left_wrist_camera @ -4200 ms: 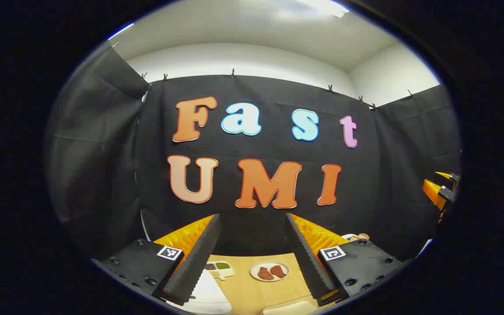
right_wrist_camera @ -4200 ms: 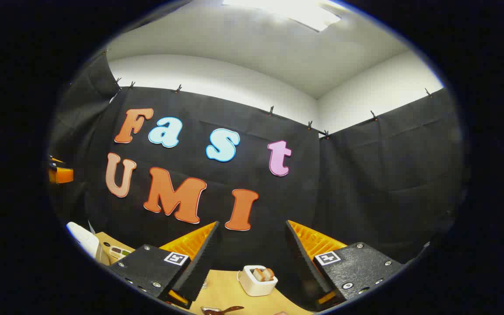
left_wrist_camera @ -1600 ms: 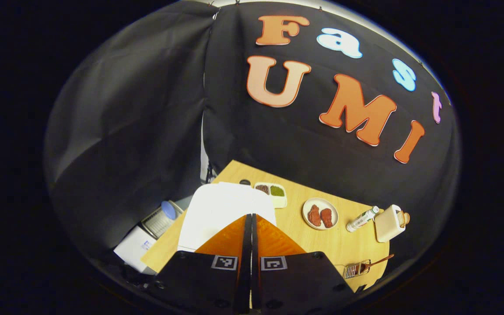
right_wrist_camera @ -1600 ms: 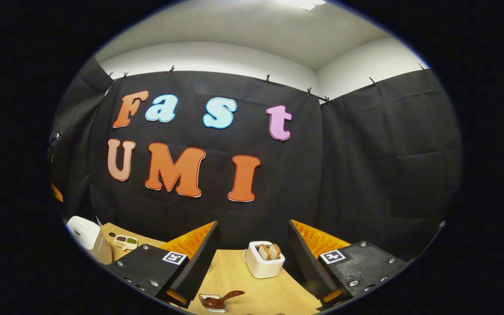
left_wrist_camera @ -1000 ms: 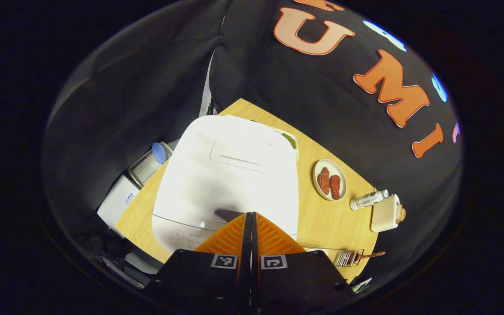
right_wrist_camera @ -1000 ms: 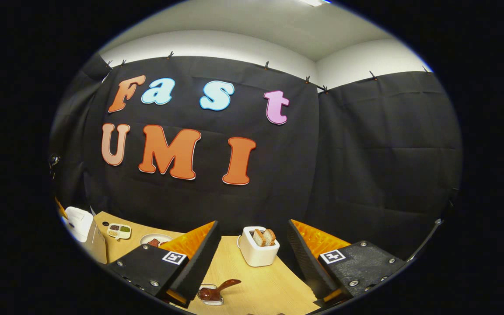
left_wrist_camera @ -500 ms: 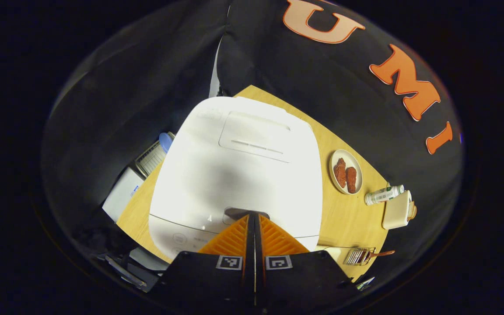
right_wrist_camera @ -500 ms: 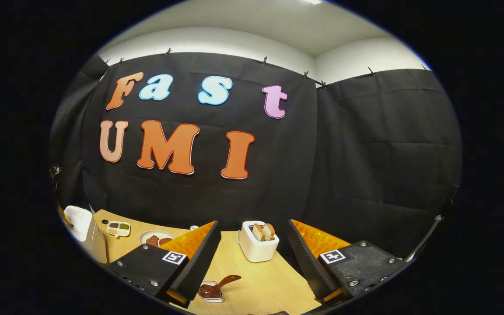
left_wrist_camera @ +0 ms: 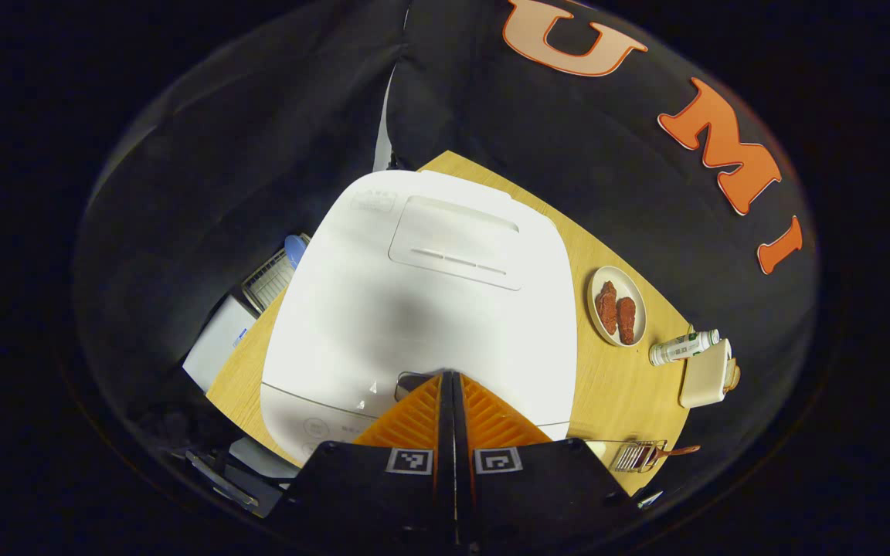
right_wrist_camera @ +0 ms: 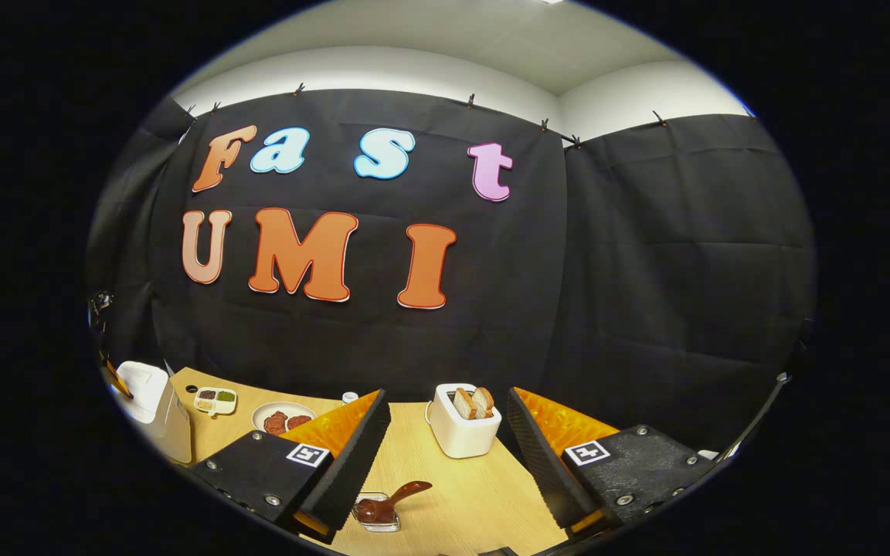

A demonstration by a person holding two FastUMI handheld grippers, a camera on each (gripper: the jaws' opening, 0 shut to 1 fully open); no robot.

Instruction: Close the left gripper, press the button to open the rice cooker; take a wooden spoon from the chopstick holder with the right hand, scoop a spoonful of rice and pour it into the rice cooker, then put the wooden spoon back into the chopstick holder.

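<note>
Left tool [left_wrist_camera: 453,376]: clenched tight, both fingers pressed flat together with nothing between them, pointing down at the rice cooker.
Tip contact: the tips sit right at the dark button [left_wrist_camera: 412,380] on the front edge of the lid; looks like touching, but I can't tell if it's actually pushed in.
Rice cooker [left_wrist_camera: 422,293]: big white one at the left end of the table [left_wrist_camera: 615,394], lid down. In the right gripper view it's the white box far left [right_wrist_camera: 153,401].
Right tool [right_wrist_camera: 447,432]: released, fingers spread wide apart, nothing in them, held up above the table.
Wooden spoon [right_wrist_camera: 397,496]: just below the right tool, bowl resting in a small clear dish [right_wrist_camera: 377,516], handle sticking up to the right.
Chopstick holder [left_wrist_camera: 636,455]: the wire rack thing at the near table edge in the left gripper view, with a brown handle poking out to the right.
Toaster [right_wrist_camera: 463,428]: white, two slices in it, seen between the right tool's fingers, farther back on the table.
Plate [left_wrist_camera: 616,305]: two reddish pieces on it, right of the cooker.
Bottle [left_wrist_camera: 683,347]: lying on its side between the plate and the toaster.
Small tray [right_wrist_camera: 215,401]: divided dish with dark and green bits, near the cooker.
</note>
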